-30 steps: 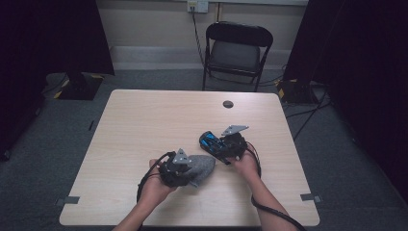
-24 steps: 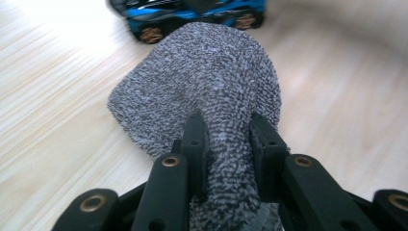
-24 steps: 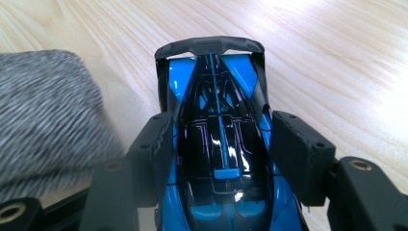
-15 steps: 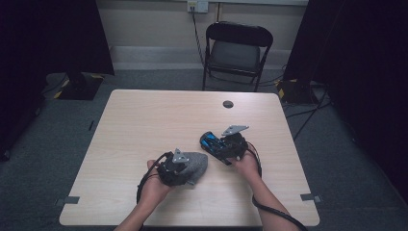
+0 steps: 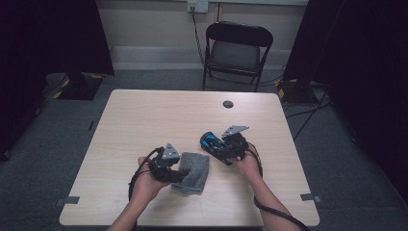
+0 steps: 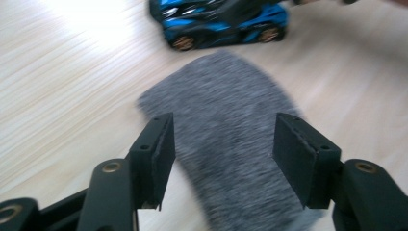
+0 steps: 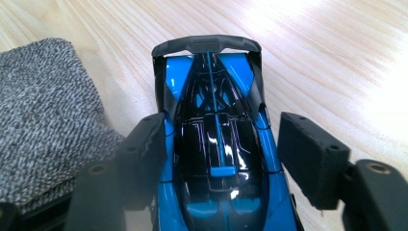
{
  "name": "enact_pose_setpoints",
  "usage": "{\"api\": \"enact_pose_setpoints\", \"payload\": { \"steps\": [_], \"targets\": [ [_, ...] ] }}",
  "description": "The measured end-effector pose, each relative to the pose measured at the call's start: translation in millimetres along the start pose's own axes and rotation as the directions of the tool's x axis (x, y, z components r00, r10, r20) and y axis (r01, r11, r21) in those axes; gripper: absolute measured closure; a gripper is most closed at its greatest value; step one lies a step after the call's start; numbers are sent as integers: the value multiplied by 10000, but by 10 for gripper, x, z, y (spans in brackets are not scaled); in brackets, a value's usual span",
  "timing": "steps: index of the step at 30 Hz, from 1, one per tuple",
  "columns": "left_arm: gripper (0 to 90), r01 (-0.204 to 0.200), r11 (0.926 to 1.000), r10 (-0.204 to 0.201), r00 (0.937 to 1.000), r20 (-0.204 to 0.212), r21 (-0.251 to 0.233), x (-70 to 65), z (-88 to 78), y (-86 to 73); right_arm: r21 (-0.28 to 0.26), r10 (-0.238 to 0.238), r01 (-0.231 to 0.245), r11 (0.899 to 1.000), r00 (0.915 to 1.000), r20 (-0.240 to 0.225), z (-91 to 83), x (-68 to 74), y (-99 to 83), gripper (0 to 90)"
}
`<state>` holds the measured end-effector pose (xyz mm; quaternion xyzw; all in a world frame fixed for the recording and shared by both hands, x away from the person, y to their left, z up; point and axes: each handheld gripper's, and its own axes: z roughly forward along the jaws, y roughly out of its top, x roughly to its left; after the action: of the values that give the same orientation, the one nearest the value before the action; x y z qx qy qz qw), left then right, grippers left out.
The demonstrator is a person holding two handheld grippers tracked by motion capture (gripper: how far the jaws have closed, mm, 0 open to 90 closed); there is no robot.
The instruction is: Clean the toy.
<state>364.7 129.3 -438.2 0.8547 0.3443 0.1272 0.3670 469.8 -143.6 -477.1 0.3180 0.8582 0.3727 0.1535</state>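
Grey cloth [image 5: 195, 171] near table's front edge [image 5: 192, 224]

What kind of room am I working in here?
Probably a recording studio or lab corner, not a home: a bare light wooden table on grey carpet, black curtains at both sides, and a lone black folding chair by a wall socket.

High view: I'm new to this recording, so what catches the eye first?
A blue toy car sits right of centre on the table, between the right gripper's open jaws. Beside it lies a grey cloth, with the left gripper over it, its jaws having just been opening.
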Motion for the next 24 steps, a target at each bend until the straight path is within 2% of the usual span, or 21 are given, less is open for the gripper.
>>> {"api": "enact_pose_setpoints", "payload": {
  "steps": [3, 5, 7, 10, 11, 12, 14, 15, 16, 18, 21, 22, 23, 24],
  "targets": [
    [407, 135, 9997, -136, 9999, 39, 205, 98, -9, -70, -15, -152, 152, 9999, 9998, 93, -28, 6, -7, 312],
    [404, 148, 9992, -144, 9998, -100, 361, 150, -4, -119, -162, -95, 95, 9998, 10000, -18, -70, 3, -9, 307],
    [404, 299, 9981, -287, 9993, -236, 534, 204, 5, -168, -200, -273, 274, 9994, 9996, 82, -117, 22, -6, 307],
    [431, 371, 9954, -344, 9989, -316, 886, 269, 26, -253, -356, -378, 370, 9987, 9990, -233, -189, 95, -17, 319],
    [473, 527, 9933, -504, 9984, -250, 1028, 284, 41, -283, -373, -454, 443, 9983, 9985, -289, -207, 131, -25, 322],
    [484, 587, 9905, -554, 9980, -297, 1242, 302, 80, -330, -382, -630, 608, 9974, 9962, -609, -227, 204, -51, 330],
    [506, 596, 9882, -564, 9980, -269, 1408, 293, 107, -350, -355, -768, 746, 9966, 9948, -666, -233, 245, -64, 330],
    [504, 603, 9870, -581, 9981, -190, 1492, 275, 130, -364, -440, -838, 801, 9958, 9923, -915, -242, 317, -83, 325],
    [504, 507, 9865, -495, 9987, -113, 1559, 250, 149, -373, -440, -838, 801, 9958, 9923, -915, -242, 317, -83, 325],
    [505, 358, 9853, -377, 9993, 85, 1667, 184, 177, -377, -545, -934, 880, 9946, 9899, -1065, -272, 396, -93, 321],
    [496, 197, 9865, -259, 9990, 364, 1623, 54, 207, -369, -606, -946, 882, 9943, 9890, -1133, -298, 425, -106, 320],
    [496, 86, 9864, -175, 9984, 531, 1642, 11, 214, -361, -586, -898, 833, 9948, 9888, -1194, -312, 436, -113, 318],
    [492, -178, 9872, 82, 9981, 606, 1585, -94, 245, -334, -605, -906, 836, 9947, 9882, -1238, -340, 457, -129, 317],
    [491, -178, 9872, 82, 9981, 606, 1585, -94, 245, -334, -605, -906, 836, 9947, 9882, -1238, -340, 457, -129, 317]
  ]
}}
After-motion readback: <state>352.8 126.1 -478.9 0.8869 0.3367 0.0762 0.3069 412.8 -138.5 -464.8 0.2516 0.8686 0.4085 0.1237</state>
